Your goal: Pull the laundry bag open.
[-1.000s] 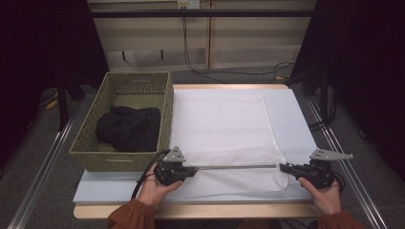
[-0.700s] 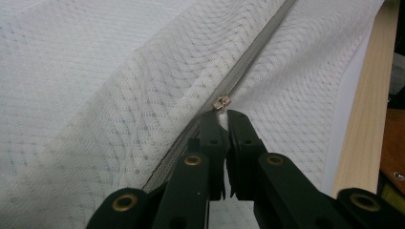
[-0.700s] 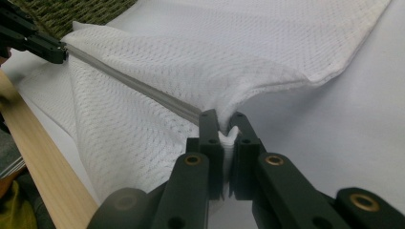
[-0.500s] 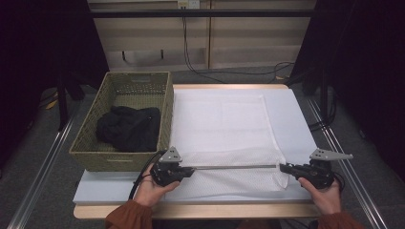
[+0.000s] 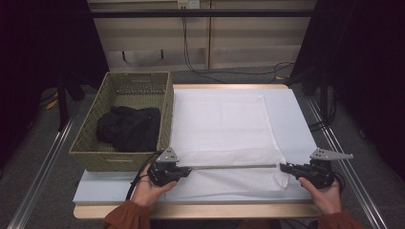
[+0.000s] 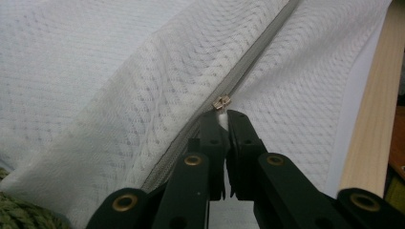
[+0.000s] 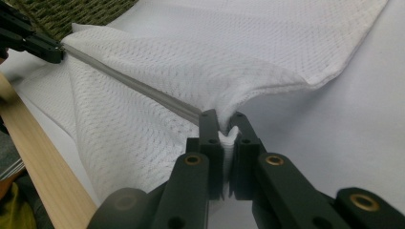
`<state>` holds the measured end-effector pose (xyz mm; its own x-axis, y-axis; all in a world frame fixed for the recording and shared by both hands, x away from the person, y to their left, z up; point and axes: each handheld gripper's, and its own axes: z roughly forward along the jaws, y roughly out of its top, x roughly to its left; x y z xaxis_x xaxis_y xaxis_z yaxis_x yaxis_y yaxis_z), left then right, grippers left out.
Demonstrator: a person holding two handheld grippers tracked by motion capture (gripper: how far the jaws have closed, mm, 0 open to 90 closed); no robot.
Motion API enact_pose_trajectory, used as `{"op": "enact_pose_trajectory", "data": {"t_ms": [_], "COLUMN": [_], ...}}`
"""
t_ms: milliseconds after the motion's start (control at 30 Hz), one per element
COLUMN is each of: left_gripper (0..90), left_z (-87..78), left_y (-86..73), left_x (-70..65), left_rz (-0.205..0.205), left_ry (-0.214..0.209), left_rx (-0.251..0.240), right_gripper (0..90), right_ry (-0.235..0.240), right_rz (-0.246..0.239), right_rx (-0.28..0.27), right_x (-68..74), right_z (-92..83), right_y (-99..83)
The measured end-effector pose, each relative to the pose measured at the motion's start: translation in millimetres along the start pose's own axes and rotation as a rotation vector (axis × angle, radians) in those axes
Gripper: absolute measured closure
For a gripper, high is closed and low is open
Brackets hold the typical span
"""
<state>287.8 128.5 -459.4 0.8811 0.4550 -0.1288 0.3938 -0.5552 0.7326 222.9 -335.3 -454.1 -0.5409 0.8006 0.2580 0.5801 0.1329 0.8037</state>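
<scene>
A white mesh bag point(image 5: 224, 129) lies flat on the table, its near edge lifted and pulled taut along a grey zipper point(image 5: 234, 167). My left gripper point(image 5: 187, 170) holds the left end of that line. In the left gripper view the jaws point(image 6: 220, 117) are shut on the tab of the small metal zipper pull point(image 6: 221, 102). My right gripper point(image 5: 282, 168) holds the right end; in the right gripper view it point(image 7: 222, 119) is shut on a pinch of the bag's mesh point(image 7: 191, 62) where the zipper point(image 7: 133, 86) ends.
A woven olive basket point(image 5: 167, 109) stands at the table's left, holding a crumpled black cloth point(image 5: 128, 128). The bag rests on a white table cover point(image 5: 291, 119). A pale wooden edge point(image 5: 200, 211) runs along the front, and cables lie on the floor behind the table.
My left gripper has slid slightly to the left along the zipper line with the pull in it. The right gripper has stayed where it was.
</scene>
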Motion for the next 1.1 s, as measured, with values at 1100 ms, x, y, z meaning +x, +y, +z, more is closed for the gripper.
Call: {"op": "enact_pose_trajectory", "data": {"t_ms": [1100], "left_gripper": [86.2], "left_z": [-20.0], "left_y": [-12.8], "left_x": [4.7], "left_rz": [-0.020], "left_ry": [0.025], "left_rx": [-0.018], "right_gripper": [86.4], "right_ry": [0.010], "right_rz": [0.002], "right_rx": [-0.001], "right_x": [0.5], "right_z": [-0.2], "right_y": [-0.2]}}
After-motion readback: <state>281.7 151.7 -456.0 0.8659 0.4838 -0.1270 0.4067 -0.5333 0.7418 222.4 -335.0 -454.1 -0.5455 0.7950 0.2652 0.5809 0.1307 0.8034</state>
